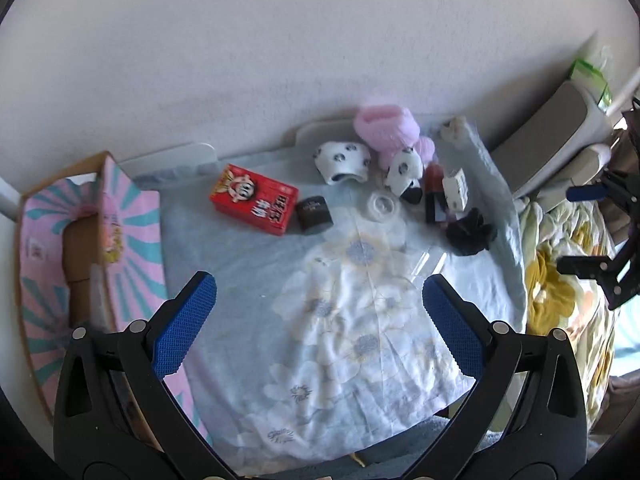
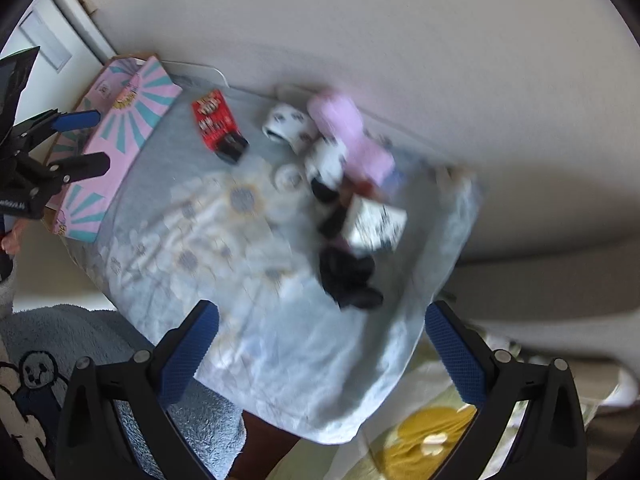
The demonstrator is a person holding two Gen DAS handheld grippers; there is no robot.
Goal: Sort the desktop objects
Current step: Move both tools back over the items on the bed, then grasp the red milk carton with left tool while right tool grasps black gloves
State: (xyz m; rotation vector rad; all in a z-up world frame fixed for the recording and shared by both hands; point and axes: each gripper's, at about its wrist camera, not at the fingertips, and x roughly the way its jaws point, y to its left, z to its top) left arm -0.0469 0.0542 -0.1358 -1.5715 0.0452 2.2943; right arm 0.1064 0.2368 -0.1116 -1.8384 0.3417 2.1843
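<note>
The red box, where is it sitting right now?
In the left wrist view the red box lies on the flowered cloth, left of centre, touching a small black jar on its right, with the pink carton further left.

Left hand-held gripper (image 1: 320,312): black plastic frame, two angled arms, blue cross-hatch textured pads on fingers (image 1: 186,324), silver round screws at the pivots. Right hand-held gripper (image 2: 320,340): same build, black arms, blue textured pads, silver screws, triangular cut-outs in frame.
</note>
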